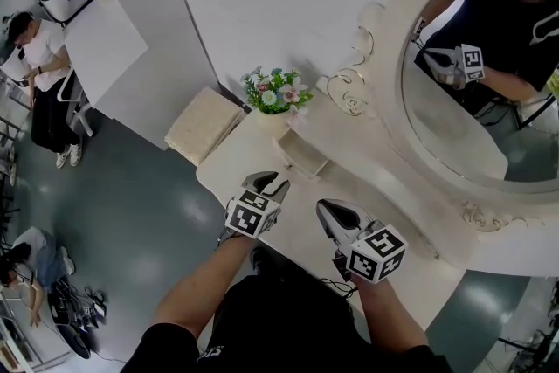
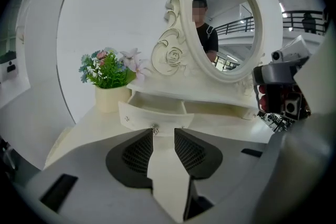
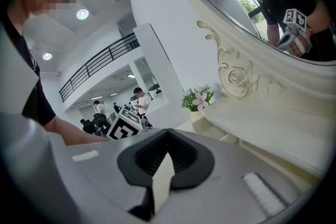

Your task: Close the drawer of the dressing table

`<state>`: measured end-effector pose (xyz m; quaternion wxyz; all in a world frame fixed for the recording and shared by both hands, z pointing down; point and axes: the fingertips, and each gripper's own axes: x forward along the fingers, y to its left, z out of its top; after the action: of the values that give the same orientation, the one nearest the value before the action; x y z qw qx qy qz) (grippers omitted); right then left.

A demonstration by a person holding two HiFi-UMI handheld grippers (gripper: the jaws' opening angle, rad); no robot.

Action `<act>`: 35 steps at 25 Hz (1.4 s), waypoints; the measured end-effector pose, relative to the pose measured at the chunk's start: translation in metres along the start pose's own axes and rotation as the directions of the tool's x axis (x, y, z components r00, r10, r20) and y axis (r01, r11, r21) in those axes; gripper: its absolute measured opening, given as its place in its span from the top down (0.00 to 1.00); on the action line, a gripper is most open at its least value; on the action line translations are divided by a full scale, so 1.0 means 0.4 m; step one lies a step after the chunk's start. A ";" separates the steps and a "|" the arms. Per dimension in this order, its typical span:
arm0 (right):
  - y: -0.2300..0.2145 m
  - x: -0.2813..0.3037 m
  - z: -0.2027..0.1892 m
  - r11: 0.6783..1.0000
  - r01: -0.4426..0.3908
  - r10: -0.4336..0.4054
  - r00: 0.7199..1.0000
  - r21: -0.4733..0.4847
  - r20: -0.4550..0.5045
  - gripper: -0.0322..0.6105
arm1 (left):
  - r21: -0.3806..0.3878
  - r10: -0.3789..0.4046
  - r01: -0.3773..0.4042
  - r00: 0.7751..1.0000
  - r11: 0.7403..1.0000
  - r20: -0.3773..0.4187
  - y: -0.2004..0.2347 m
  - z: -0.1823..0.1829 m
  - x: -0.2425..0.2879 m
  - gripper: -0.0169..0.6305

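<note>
The cream dressing table [image 1: 249, 162] has a small drawer [image 1: 301, 155] pulled out below its shelf. In the left gripper view the drawer [image 2: 155, 113] juts toward me, its little metal knob [image 2: 155, 130] just beyond the fingertips. My left gripper [image 1: 266, 183] [image 2: 163, 136] points down at the drawer front, open, with nothing between its pads. My right gripper [image 1: 327, 210] [image 3: 167, 135] hovers over the tabletop to the right of the drawer, shut and empty.
A pot of flowers [image 1: 275, 96] stands just behind the drawer at the table's back left. The big oval mirror [image 1: 489, 100] rises at the right. A cushioned stool [image 1: 203, 125] sits left of the table. People [image 1: 39, 83] are farther left on the floor.
</note>
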<state>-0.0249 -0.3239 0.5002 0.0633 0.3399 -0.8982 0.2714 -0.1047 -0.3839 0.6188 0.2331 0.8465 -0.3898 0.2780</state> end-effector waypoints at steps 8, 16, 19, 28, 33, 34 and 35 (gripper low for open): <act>-0.040 -0.004 -0.008 0.999 0.036 -0.035 0.999 0.018 -0.009 0.93 | 0.037 0.013 -0.011 0.998 0.999 -0.059 0.028 -0.011 0.071 0.77; -0.073 -0.020 -0.029 0.997 0.068 -0.068 0.998 0.039 -0.019 0.93 | 0.056 0.013 -0.008 0.996 0.998 -0.094 0.041 -0.016 0.129 0.77; -0.078 -0.027 -0.031 0.996 0.075 -0.074 0.997 0.039 -0.020 0.93 | 0.070 0.015 -0.009 0.997 0.998 -0.082 0.044 -0.006 0.137 0.78; -0.090 -0.045 -0.025 0.994 0.094 -0.094 0.996 0.050 -0.003 0.93 | 0.074 0.023 -0.016 0.995 0.997 -0.102 0.050 -0.006 0.134 0.82; -0.087 -0.047 -0.021 0.994 0.093 -0.093 0.996 0.052 0.004 0.93 | 0.069 0.023 -0.017 0.996 0.997 -0.091 0.044 0.022 0.124 0.82; -0.088 -0.048 -0.022 0.994 0.094 -0.094 0.996 0.053 0.004 0.93 | 0.071 0.024 -0.017 0.996 0.997 -0.086 0.045 0.027 0.127 0.82; -0.088 -0.049 -0.023 0.994 0.094 -0.095 0.996 0.054 0.004 0.93 | 0.074 0.024 -0.018 0.996 0.997 -0.081 0.046 0.032 0.132 0.82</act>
<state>0.0121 -0.3297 0.5176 0.0641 0.3844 -0.8737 0.2910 -0.0870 -0.4305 0.6471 0.2150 0.8380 -0.3784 0.3290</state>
